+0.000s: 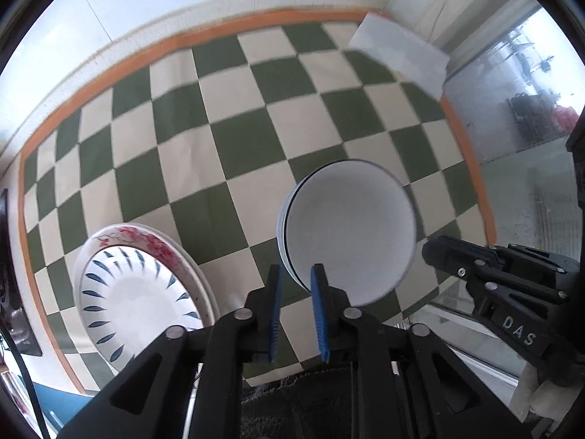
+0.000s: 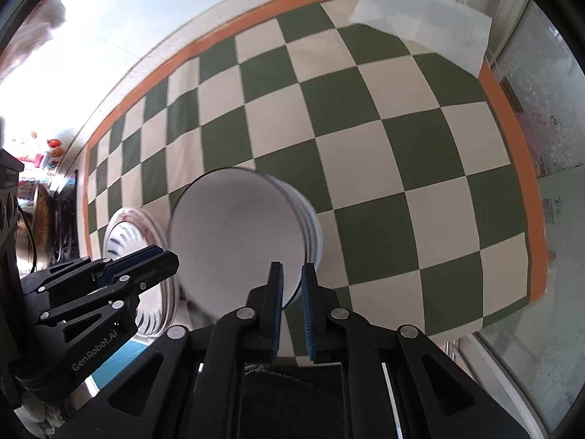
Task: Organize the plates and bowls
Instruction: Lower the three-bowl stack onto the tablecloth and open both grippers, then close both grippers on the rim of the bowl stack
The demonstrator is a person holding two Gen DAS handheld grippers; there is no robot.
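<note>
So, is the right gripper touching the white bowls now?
Touching. The right wrist view shows the rim of the bowl stack pinched between the pads of the right gripper, with no gap on either side.

Left gripper (image 1: 295,274): black plastic linkage arms, silver round pivot pins, 2 fingers faced with blue ribbed pads (image 1: 319,314); side housing lettered "GenRobot.AI" in white.

Right gripper (image 2: 291,272): same black build, silver pins, blue ribbed pads (image 2: 308,318); housing lettered "DAS", small silver screws along its body.
</note>
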